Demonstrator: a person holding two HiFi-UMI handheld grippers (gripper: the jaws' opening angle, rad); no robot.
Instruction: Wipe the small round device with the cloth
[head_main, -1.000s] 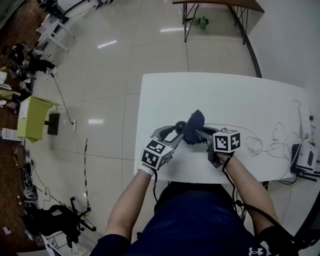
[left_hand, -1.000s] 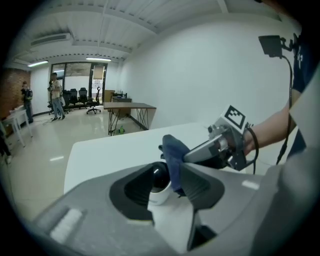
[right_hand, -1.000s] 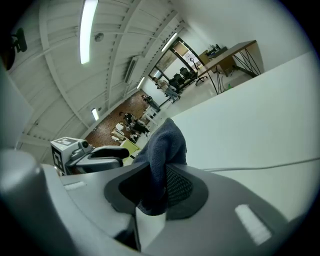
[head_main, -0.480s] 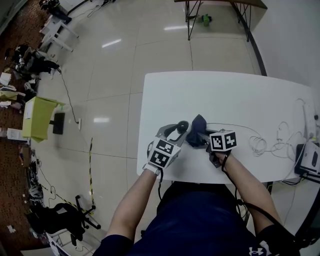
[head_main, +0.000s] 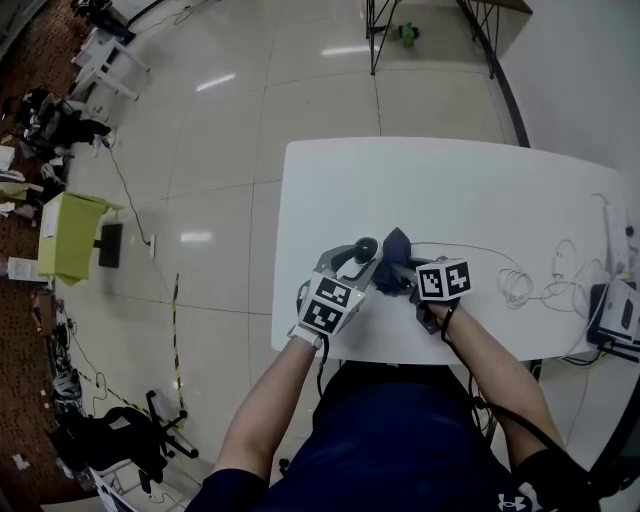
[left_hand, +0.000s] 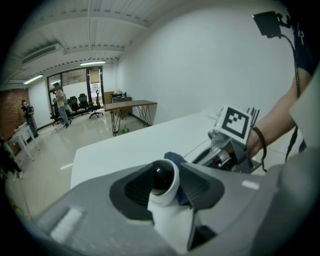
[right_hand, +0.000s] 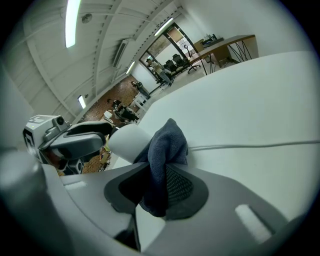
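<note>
blue cloth (right_hand: 162, 160) pinched in right gripper (right_hand: 154, 192) touches white round device (left_hand: 161, 179) clamped in left gripper (left_hand: 169, 192).

My right gripper view, itemised:
- Right gripper (right_hand: 157, 194): jaws clamped on the cloth (right_hand: 167, 145), dark blue, bunched and standing up out of the pads.
- Small round device (right_hand: 126, 142): white, just behind the cloth on its left, touching it.
- Left gripper (right_hand: 92, 139): at far left, one jaw against the device; marker cube (right_hand: 40, 125) visible.
- Table (right_hand: 250, 90): white.
- Cable (right_hand: 250, 146): thin, lying across the table.
</note>
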